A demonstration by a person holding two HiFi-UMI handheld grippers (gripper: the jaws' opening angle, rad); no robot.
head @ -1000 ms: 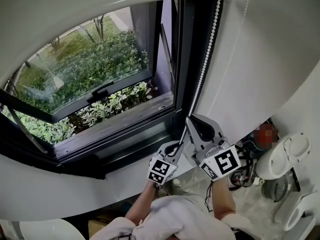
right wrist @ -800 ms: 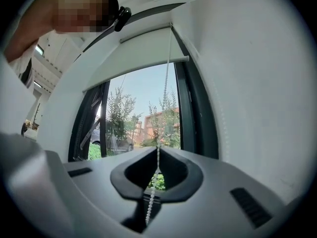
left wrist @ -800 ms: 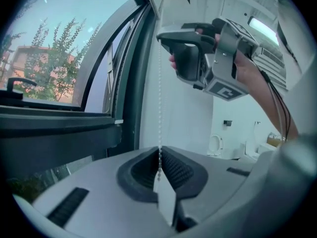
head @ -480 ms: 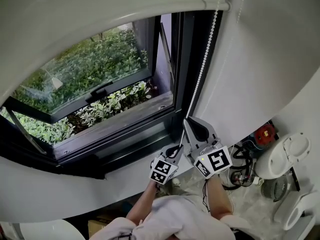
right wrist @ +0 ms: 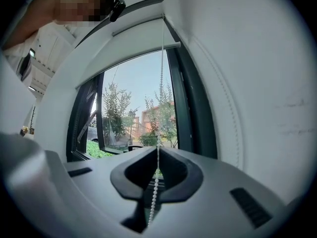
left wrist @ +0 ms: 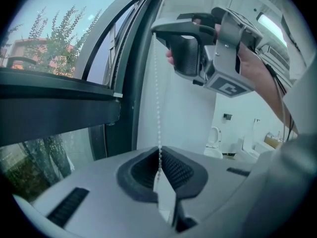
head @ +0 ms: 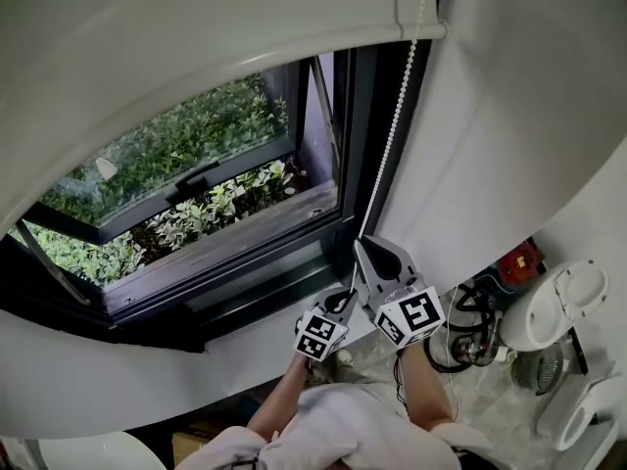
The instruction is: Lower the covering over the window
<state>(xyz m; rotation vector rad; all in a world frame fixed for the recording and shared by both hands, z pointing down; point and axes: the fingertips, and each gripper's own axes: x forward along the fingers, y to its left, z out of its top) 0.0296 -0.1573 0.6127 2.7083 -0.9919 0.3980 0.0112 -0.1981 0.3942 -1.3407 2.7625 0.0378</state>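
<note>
Nearest the camera, both tongs are clamped shut on the one bead chain (head: 390, 145). The left gripper (head: 349, 294) pinches it low down. The right gripper (head: 361, 244) bites the same strand just above, so the two sit almost against each other.

From the jaws the chain runs straight up along the dark frame post (head: 367, 116) to the end of the blind. It's a tight spot: the curved white wall (head: 509, 135) is just right of the chain, the post is just left, and the sill (head: 147, 380) is right under the hands.

The floor on the right is cluttered with two toilets (head: 566, 306), a fan (head: 537, 368) and a red thing (head: 519, 259) with cables. All of it sits low and well clear of the chain.

Further out, the blind (head: 196, 57) covers only the top part of the window (head: 186, 155). Its bottom rail (head: 416, 32) runs across the upper glass and everything under it is bare. One sash (head: 157, 179) is tilted open outward, with bushes (head: 216, 204) beyond.
</note>
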